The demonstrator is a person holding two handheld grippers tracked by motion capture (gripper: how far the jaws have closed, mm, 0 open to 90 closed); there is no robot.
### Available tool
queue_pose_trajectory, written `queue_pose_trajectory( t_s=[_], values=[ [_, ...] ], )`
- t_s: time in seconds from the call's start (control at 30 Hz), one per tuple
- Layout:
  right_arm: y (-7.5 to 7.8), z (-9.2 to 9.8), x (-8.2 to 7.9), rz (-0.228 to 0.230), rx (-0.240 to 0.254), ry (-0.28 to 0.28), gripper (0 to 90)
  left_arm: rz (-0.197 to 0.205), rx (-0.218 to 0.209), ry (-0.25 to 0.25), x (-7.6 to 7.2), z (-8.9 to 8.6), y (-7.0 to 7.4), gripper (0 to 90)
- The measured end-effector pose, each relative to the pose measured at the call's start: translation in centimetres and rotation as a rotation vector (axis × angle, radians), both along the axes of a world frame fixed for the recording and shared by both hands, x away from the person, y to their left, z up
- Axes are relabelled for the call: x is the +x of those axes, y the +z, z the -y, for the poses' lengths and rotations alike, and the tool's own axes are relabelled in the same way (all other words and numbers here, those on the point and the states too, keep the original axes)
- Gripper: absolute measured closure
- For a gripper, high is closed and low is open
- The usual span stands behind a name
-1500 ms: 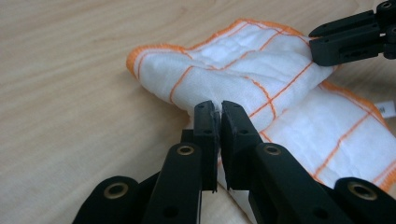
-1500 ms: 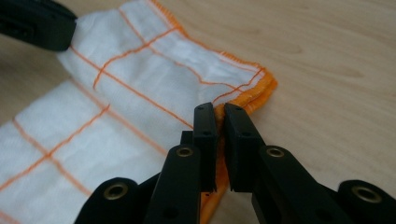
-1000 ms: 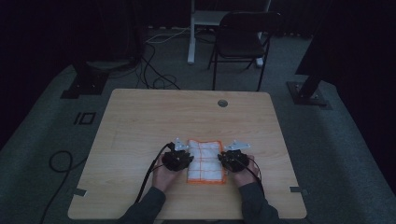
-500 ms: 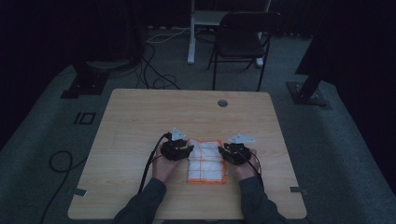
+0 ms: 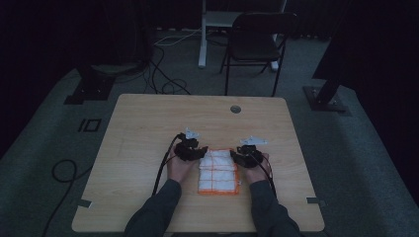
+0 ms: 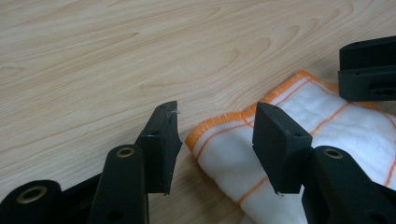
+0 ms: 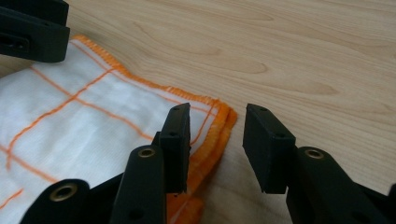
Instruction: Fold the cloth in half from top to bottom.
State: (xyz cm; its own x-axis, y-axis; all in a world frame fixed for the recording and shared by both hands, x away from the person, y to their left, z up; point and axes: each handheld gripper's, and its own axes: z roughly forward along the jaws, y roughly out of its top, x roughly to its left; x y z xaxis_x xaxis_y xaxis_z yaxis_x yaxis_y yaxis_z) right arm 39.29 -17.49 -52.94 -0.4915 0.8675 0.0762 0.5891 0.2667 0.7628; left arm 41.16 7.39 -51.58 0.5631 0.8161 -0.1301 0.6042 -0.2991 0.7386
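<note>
Both tongs (image 5: 200, 153) forward along cloth (image 5: 218, 172)

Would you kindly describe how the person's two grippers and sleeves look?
Both the left gripper and the right gripper are black, each topped by a grey three-cornered plate and trailing a black cable. Their blocky jaws have brass-coloured pivot rivets. The sleeves are dark grey.

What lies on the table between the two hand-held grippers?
In the high view, the folded white cloth with orange edging lies between the left hand-held gripper and the right hand-held gripper, each at a far corner.
</note>
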Motion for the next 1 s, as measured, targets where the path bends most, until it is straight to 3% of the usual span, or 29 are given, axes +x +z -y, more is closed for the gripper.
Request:
queue_pose_trajectory(
  t_s=[0.5,0.67,0.8,0.93,1.0],
  values=[
    [-0.6,-0.4,2.1,-0.045,0.017,0.006,58.3,-0.069,0.005,0.021,1.1,0.0,-1.2,49.6],
    [-1.0,-0.9,2.2,-0.063,-0.024,0.023,62.1,-0.105,0.013,0.017,1.2,0.1,-1.8,52.2],
    [-1.0,-1.0,2.2,-0.072,-0.022,0.034,69.9,-0.110,0.005,0.009,1.2,0.1,-1.8,58.2],
    [-0.9,-1.2,2.0,-0.071,-0.025,0.056,80.9,-0.113,0.013,-0.008,1.0,0.3,-1.7,71.7],
    [-0.8,-1.4,1.8,-0.058,-0.038,0.062,83.1,-0.093,0.030,-0.023,0.7,0.3,-1.4,77.9]
  ],
)
